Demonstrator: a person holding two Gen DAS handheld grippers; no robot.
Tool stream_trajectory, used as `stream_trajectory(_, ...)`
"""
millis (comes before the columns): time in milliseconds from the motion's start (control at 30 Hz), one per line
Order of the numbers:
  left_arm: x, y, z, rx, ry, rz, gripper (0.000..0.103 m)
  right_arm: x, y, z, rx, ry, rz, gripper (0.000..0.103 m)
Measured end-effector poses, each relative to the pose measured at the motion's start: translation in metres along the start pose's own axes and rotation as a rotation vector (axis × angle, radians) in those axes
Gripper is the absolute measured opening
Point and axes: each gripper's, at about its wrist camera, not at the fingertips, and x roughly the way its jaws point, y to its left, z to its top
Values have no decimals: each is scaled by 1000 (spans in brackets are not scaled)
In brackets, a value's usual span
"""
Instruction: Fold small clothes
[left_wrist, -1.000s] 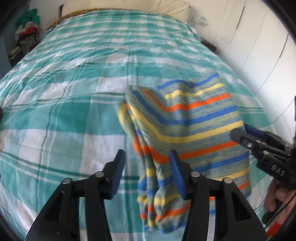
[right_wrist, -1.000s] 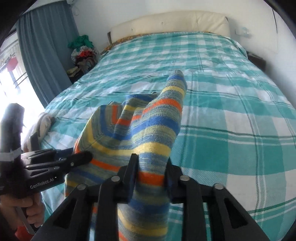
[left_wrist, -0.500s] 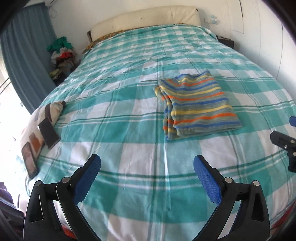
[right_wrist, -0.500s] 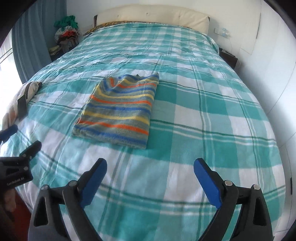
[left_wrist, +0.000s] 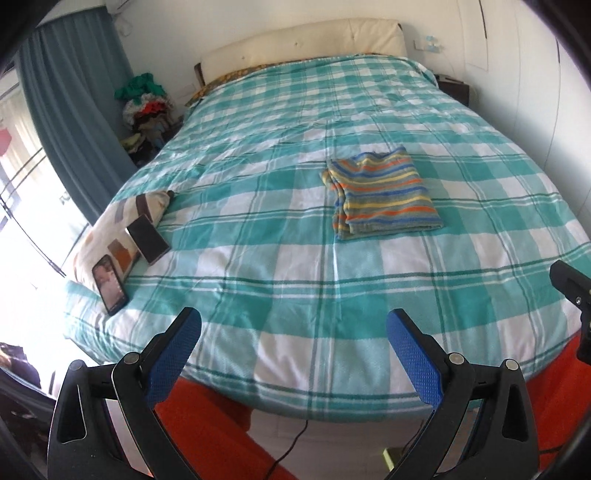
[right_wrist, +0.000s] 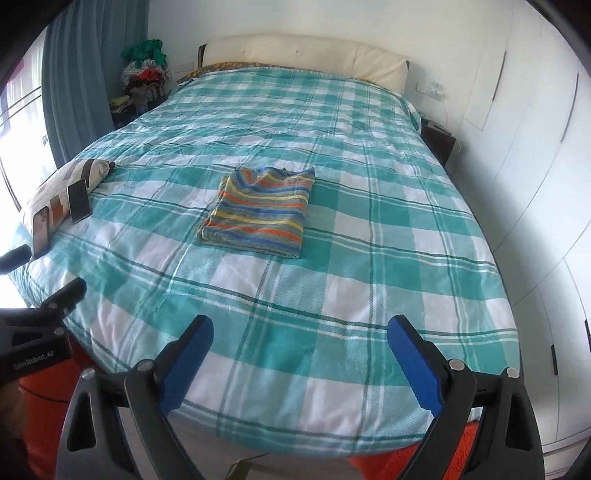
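A folded striped garment (left_wrist: 384, 194) in blue, orange, yellow and grey lies flat near the middle of the green-and-white checked bed (left_wrist: 258, 229); the right wrist view shows the same striped garment (right_wrist: 260, 210) on the bed (right_wrist: 369, 221). My left gripper (left_wrist: 293, 328) hangs open over the bed's foot edge, well short of the garment, nothing between its blue pads. My right gripper (right_wrist: 301, 336) is likewise open and empty, back at the foot edge. Each view catches the other gripper's black tip at its side edge.
A patterned pillow (left_wrist: 122, 221) at the bed's left edge carries two phones (left_wrist: 147, 238). A blue curtain (left_wrist: 70, 122) and a clothes pile (left_wrist: 146, 99) stand at the left, white cupboards (right_wrist: 535, 155) on the right. Orange floor covering (left_wrist: 207, 424) and a cable lie below the bed's foot.
Both grippers let go of the striped garment, opened wide and pulled back and up from it. The garment now lies folded flat on the bed.
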Motion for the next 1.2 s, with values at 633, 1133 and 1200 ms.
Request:
stream_trajectory(633,-59,-1,1,-31,-33,-78,102,-87,-2,-14,27,-86,-36,94)
stream_trajectory(1133,-42,3,28,-51,-2,-44,102,-64,-10,14,32,-93,-45,94)
stream_trajectory(1200,-41,3,30,-53,-2,-52,102,-60,-12,17,35,-87,-45,94)
